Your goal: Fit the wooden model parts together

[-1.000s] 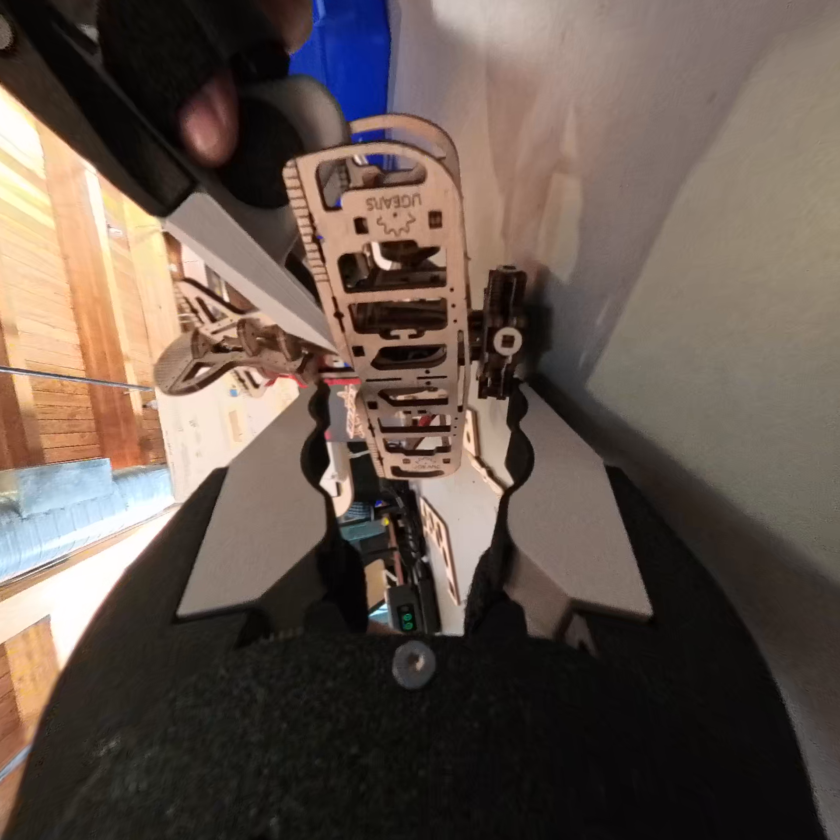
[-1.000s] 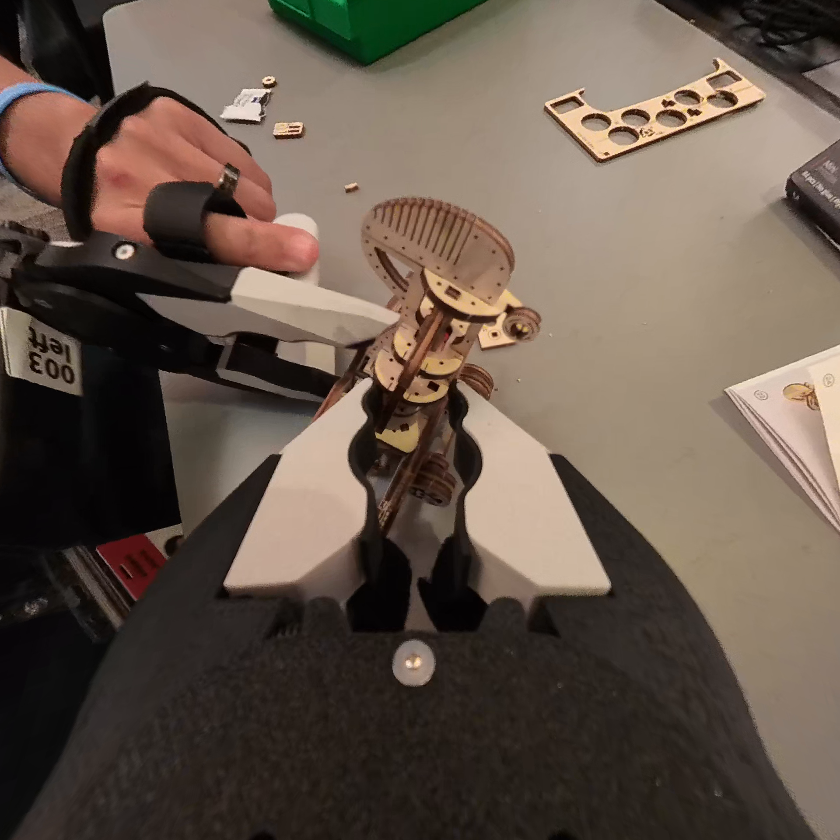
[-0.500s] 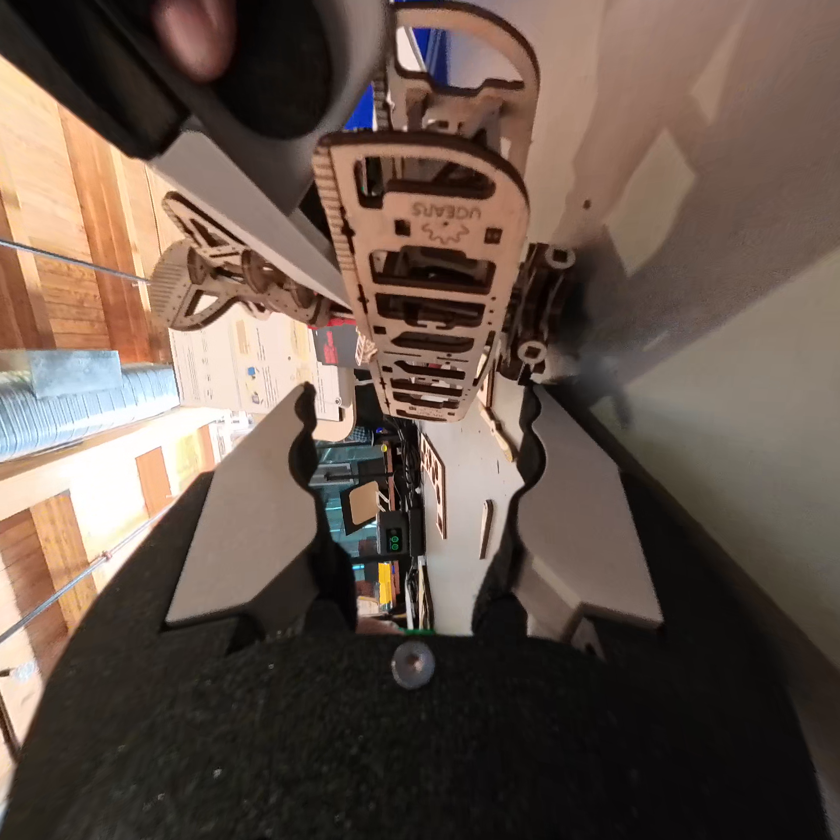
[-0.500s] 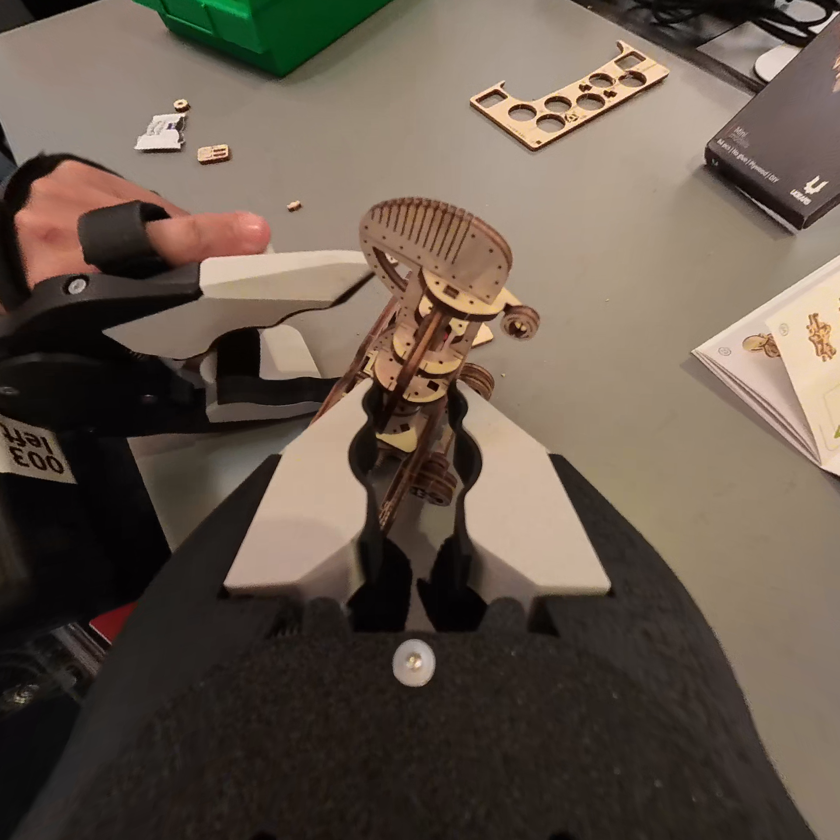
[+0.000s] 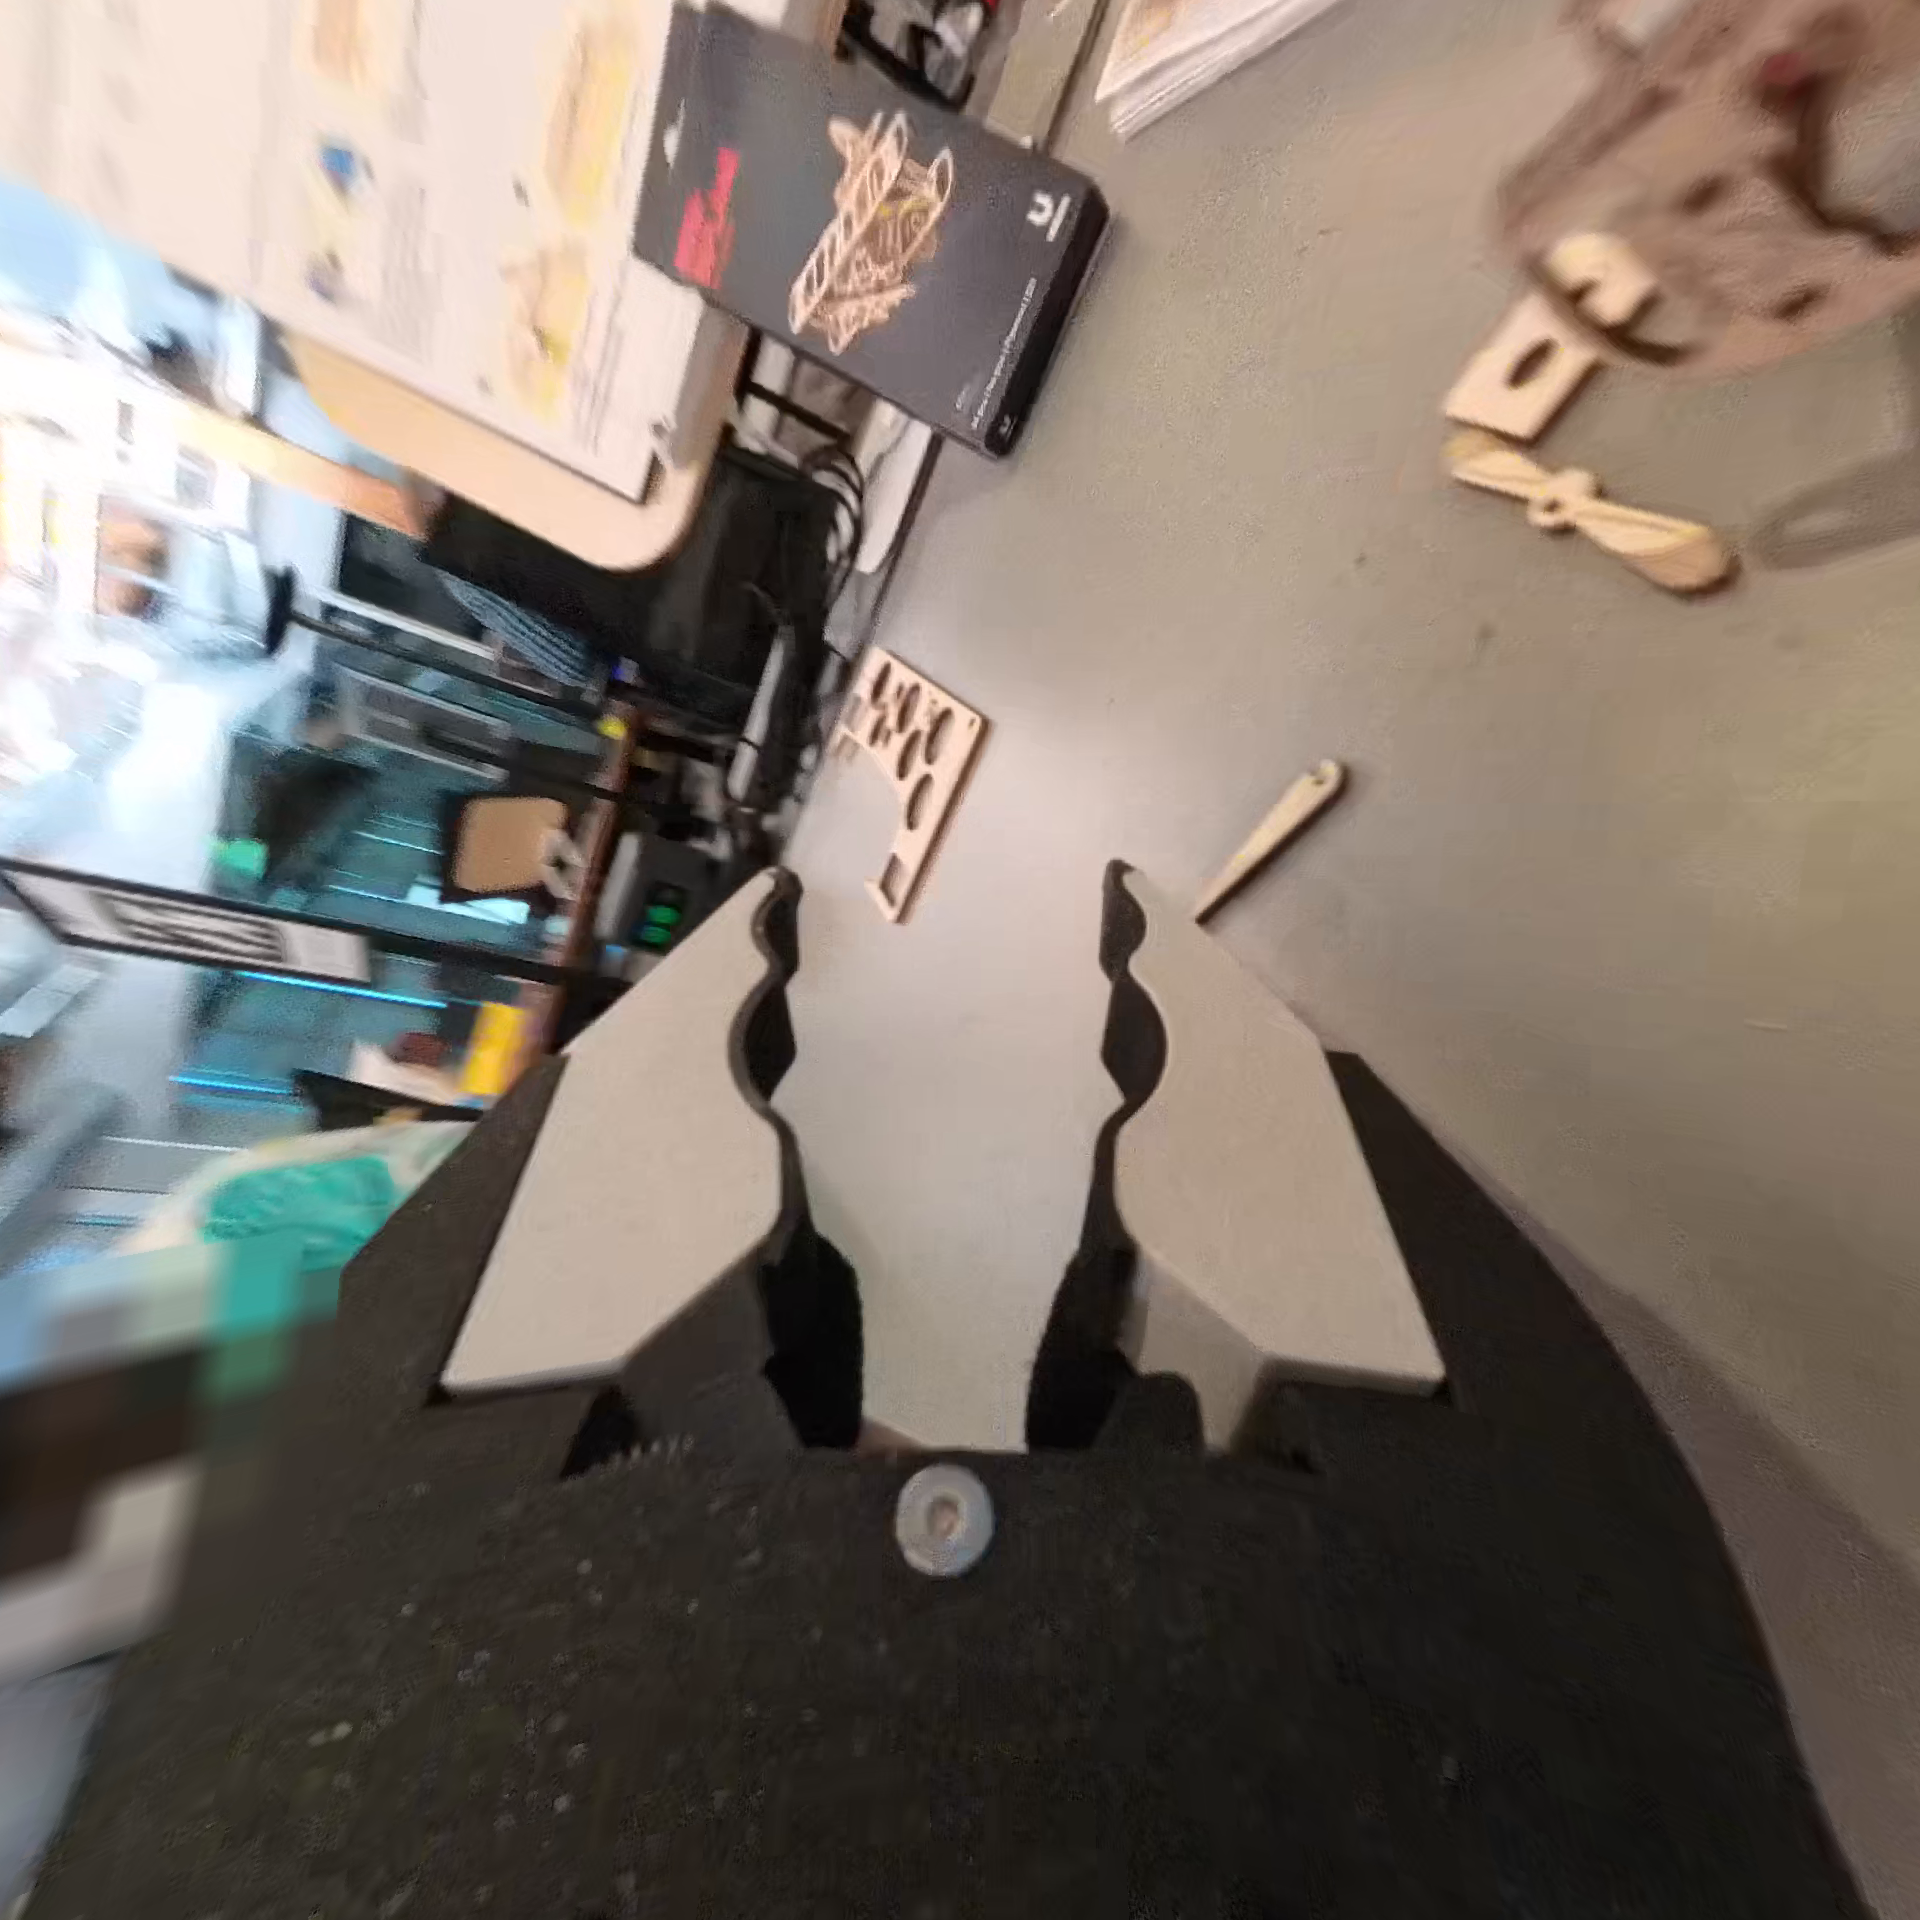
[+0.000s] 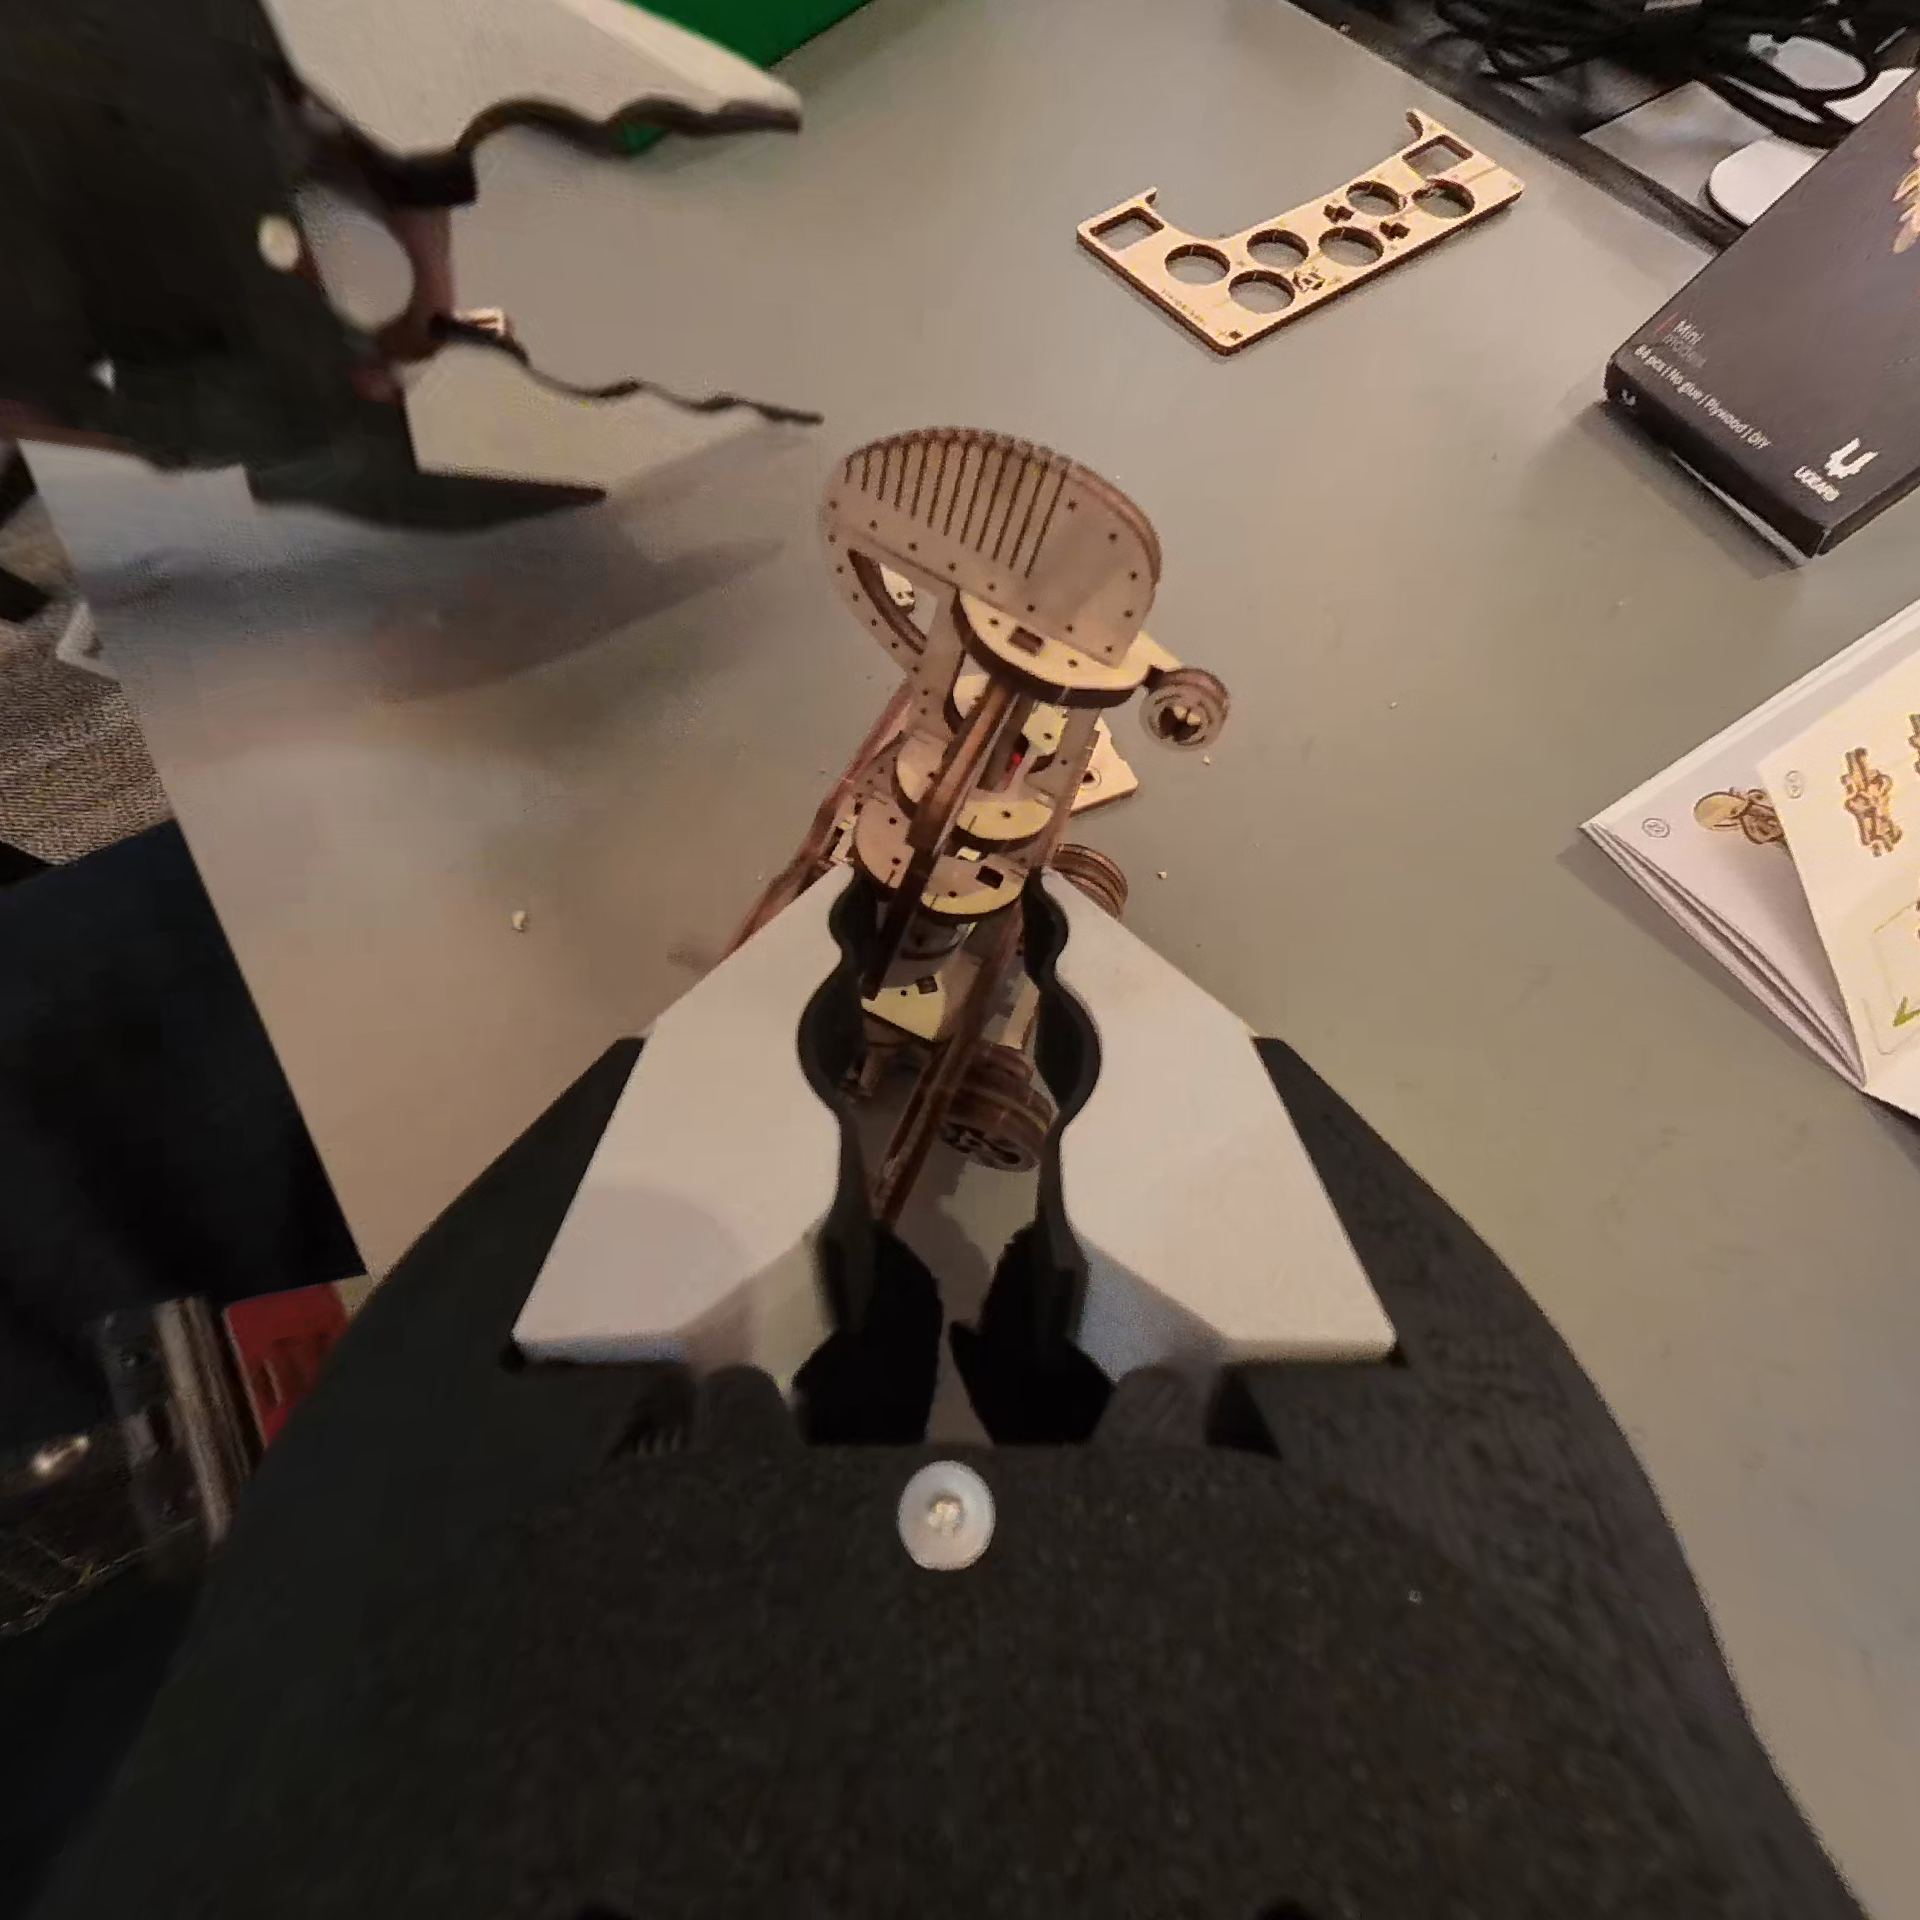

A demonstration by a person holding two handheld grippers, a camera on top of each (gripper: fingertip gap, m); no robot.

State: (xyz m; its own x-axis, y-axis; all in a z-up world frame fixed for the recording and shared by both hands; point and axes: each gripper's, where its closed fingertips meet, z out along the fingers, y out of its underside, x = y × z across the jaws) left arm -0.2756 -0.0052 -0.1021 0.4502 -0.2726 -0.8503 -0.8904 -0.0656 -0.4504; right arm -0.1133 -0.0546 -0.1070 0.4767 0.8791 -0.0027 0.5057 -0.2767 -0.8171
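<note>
My right gripper [image 6: 951, 894] is shut on the lower body of the wooden model [image 6: 987, 644] and holds it upright above the grey table [image 6: 1351, 623], ribbed tail piece on top. My left gripper [image 5: 945, 883] is open and empty, and its view is motion-blurred. It also shows in the right wrist view [image 6: 805, 260] at the upper left, jaws apart, clear of the model. The model shows blurred at the top right of the left wrist view [image 5: 1714, 208]. A loose wooden propeller [image 5: 1590, 514], a flat slotted piece [image 5: 1527, 374] and a thin wooden stick [image 5: 1268, 836] lie on the table.
A punched-out wooden sheet [image 6: 1299, 244] lies at the back of the table, with a black box [image 6: 1787, 364] to its right. An open instruction booklet [image 6: 1787, 862] lies at the right edge. Small wood crumbs dot the table.
My left gripper has pulled back from the model, to the left, and swung round; its view now looks across the table. The right gripper still holds the model upright.
</note>
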